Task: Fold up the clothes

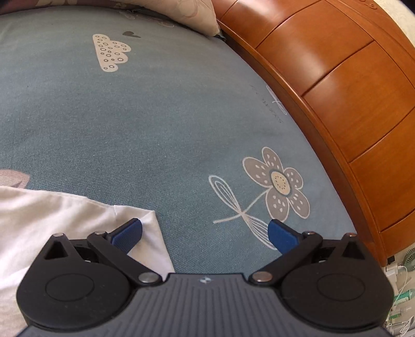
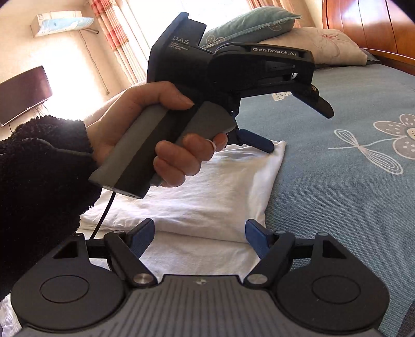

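you have one folded white garment (image 2: pixel 207 186) on the bed (image 2: pixel 337 194), long axis running away from you. your left claw (image 1: pixel 205 234) and right claw (image 2: pixel 199 239) both gape wide, holding nothing.

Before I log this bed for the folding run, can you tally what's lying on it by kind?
White folded garment: 1
Pillows: 2, one teal, one beige
Handheld tools: 2, left tool, right tool
Total: 5
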`<move>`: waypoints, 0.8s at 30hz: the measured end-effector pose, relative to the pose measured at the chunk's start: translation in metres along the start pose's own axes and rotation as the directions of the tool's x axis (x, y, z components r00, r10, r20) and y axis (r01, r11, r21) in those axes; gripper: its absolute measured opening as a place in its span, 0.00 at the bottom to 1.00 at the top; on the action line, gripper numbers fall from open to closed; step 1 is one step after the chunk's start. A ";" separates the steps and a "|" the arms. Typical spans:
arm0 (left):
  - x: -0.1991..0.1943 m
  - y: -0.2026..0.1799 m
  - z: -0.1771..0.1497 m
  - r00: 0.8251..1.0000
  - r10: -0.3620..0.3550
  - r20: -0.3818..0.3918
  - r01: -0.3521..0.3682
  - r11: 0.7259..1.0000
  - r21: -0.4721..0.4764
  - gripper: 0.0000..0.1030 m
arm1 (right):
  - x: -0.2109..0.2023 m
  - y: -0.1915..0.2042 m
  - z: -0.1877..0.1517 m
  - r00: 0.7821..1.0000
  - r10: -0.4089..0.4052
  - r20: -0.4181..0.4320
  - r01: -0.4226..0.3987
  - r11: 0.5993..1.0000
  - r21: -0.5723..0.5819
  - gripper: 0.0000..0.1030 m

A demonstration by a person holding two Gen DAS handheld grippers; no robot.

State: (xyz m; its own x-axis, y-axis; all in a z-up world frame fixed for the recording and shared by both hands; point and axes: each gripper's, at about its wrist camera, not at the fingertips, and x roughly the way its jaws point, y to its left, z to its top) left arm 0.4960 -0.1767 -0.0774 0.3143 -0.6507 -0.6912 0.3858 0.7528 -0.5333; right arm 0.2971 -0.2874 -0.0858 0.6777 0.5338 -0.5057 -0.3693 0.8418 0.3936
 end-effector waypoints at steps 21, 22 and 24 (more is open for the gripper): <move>-0.051 0.015 -0.024 0.992 0.045 0.115 -0.042 0.999 -0.026 0.99 | -0.076 -0.099 0.007 0.907 -0.335 0.254 0.188 0.864 0.467 0.83; -0.061 0.010 -0.032 0.993 0.023 0.118 -0.021 1.000 -0.019 0.99 | -0.079 -0.106 0.005 0.904 -0.347 0.251 0.187 0.846 0.499 0.83; -0.073 0.005 -0.049 0.994 -0.029 0.109 0.032 0.999 -0.028 0.99 | -0.086 -0.119 0.001 0.896 -0.375 0.240 0.190 0.809 0.556 0.83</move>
State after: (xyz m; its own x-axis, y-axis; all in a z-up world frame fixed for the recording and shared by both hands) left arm 0.4322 -0.1207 -0.0536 0.3962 -0.6790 -0.6181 0.3714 0.7341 -0.5684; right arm 0.2831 -0.4339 -0.0888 0.8978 0.1433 -0.4164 0.1833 0.7382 0.6492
